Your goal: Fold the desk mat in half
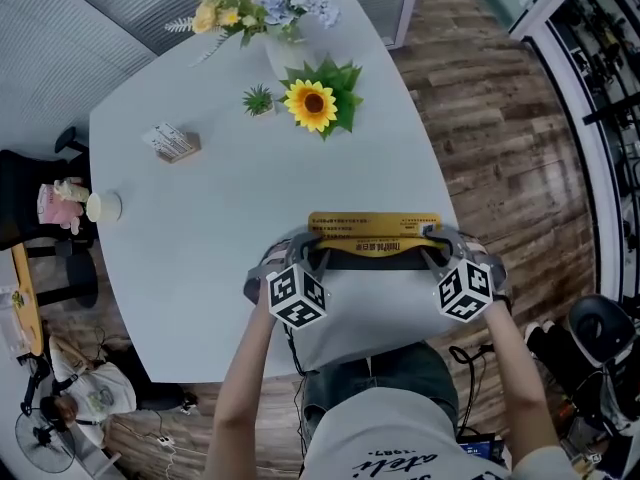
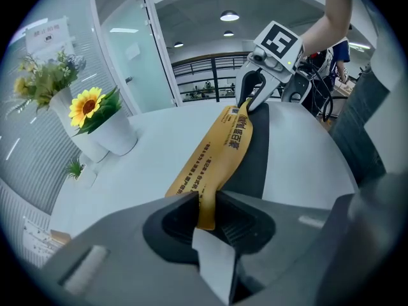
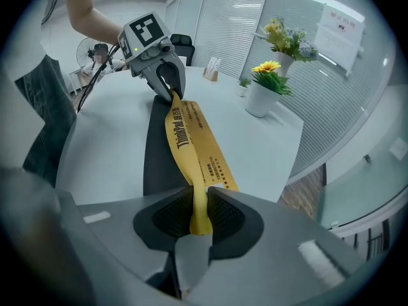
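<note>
The desk mat is yellow on one face and black on the other, lying near the table's front edge, with its near edge lifted. My left gripper is shut on the mat's left corner, my right gripper on its right corner. In the left gripper view the yellow mat runs from my left gripper across to the right gripper, black underside showing. In the right gripper view the mat stretches from my right gripper to the left gripper.
On the white table stand a sunflower pot, a vase of mixed flowers, a tiny green plant, a small card box and a white cup. A black chair sits at the left.
</note>
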Tool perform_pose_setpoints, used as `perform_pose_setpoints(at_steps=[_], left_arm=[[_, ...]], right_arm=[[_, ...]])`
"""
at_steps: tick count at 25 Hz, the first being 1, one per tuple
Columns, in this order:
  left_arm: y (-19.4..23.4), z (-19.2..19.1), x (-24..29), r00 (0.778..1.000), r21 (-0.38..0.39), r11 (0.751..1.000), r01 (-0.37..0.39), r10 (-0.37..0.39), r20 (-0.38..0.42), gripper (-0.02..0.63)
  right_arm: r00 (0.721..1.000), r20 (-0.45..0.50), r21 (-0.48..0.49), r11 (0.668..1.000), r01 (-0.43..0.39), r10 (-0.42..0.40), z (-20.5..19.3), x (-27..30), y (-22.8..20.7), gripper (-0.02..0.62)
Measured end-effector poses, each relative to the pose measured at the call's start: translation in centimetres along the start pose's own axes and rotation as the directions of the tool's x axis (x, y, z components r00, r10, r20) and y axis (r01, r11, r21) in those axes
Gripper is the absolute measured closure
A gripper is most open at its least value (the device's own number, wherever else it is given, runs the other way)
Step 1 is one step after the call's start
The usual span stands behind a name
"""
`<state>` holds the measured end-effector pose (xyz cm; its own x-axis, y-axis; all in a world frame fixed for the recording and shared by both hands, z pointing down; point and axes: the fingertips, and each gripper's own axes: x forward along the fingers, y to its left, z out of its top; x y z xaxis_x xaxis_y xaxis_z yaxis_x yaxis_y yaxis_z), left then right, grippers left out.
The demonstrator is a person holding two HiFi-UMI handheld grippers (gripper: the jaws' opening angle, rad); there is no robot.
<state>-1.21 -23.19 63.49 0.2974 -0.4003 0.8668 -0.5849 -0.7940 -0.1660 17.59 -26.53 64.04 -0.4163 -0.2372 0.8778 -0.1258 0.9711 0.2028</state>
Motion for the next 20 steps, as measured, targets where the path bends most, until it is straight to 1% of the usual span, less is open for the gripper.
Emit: perform_pose_setpoints(at_steps=[4, 7, 9, 12, 14, 16, 17, 20], left_arm=[[0.7, 0.2, 0.6, 1.0, -0.028, 1.0, -0.007, 0.007, 0.001, 0.52], [1.1, 0.2, 1.1, 1.0, -0.032, 0.999, -0.008, 0.008, -0.01, 0.514], [1.3, 0.2, 1.2, 1.0, -0.047, 0.999, -0.012, 0.012, -0.009, 0.508], [1.7, 0.1, 1.0, 0.999, -0.094, 0.995, -0.032, 0.032, 0.0, 0.483], [2.1, 0.0, 0.9, 0.998, -0.13, 0.99, -0.055, 0.056, 0.006, 0.451], [2.6, -0.1, 0.7, 0.996, -0.177, 0.981, -0.079, 0.083, 0.014, 0.412], [2.8, -0.2, 0.6, 0.996, -0.201, 0.976, -0.087, 0.093, 0.018, 0.398], [3.1, -0.4, 0.5, 0.994, -0.254, 0.963, -0.096, 0.105, 0.024, 0.385]], right_arm=[[1.0, 0.003, 0.033, 0.999, 0.008, -0.008, 0.0, 0.3, -0.7, 0.495], [1.0, 0.0, 0.043, 0.999, -0.002, 0.002, 0.0, 0.6, -0.9, 0.491], [1.0, 0.006, 0.058, 0.998, -0.002, 0.001, -0.1, 0.6, -1.1, 0.478], [1.0, 0.02, 0.108, 0.994, 0.005, -0.007, -0.2, 0.4, -1.6, 0.441], [1.0, 0.028, 0.14, 0.99, 0.002, -0.006, -0.2, 0.3, -1.7, 0.433], [0.999, 0.032, 0.152, 0.988, 0.006, -0.011, -0.2, 0.2, -1.8, 0.436], [0.999, 0.031, 0.156, 0.988, 0.012, -0.017, -0.3, 0.2, -1.8, 0.423], [0.999, 0.034, 0.183, 0.983, 0.02, -0.026, -0.3, 0.1, -2.0, 0.408]])
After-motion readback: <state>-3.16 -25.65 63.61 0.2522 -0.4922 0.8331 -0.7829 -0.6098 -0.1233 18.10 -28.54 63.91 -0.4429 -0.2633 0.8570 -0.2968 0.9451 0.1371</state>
